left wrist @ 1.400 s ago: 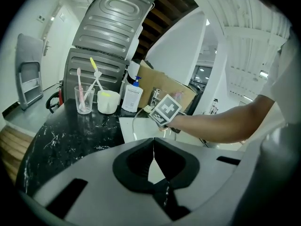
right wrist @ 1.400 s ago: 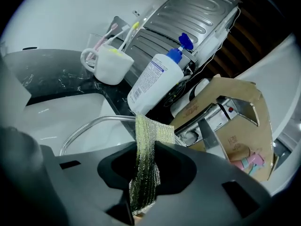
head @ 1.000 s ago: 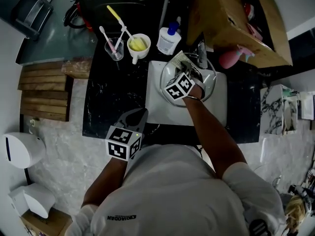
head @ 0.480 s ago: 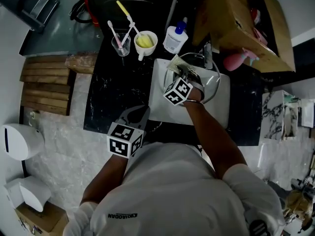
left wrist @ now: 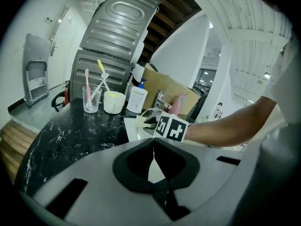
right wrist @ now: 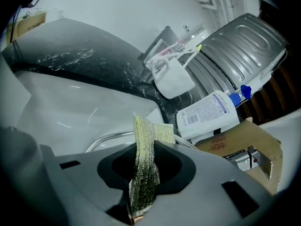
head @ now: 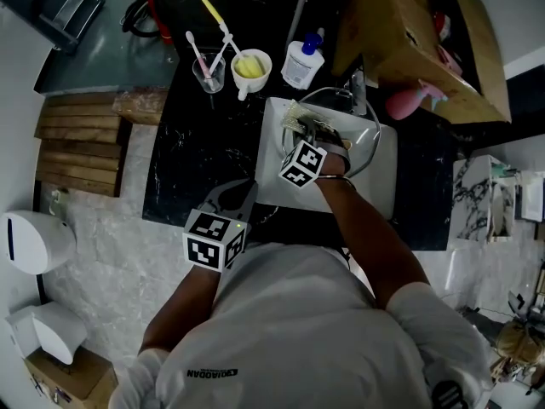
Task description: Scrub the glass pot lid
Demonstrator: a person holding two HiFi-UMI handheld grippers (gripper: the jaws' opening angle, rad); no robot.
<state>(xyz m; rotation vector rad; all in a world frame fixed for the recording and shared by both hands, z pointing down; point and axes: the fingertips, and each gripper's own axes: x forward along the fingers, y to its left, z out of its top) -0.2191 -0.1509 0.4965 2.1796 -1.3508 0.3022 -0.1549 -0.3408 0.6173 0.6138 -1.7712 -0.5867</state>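
**Slick glass, soft pad**

The glass pot lid [head: 356,147] lies in the sink [head: 271,190], upper centre of the head view. It is likely stiff, slippery and breakable, best steadied at its rim. The right gripper [right wrist: 138,182] pinches a limp scouring pad [right wrist: 146,131] over it. The left gripper [left wrist: 153,149], jaws together on nothing, sits lower left.

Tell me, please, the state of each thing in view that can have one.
Left gripper: shut, empty.
Right gripper: shut on scouring pad.
Scouring pad: clamped, sticking out past the jaws.
Glass lid: lying in the sink.
Bottle: upright.
Cardboard box: open.
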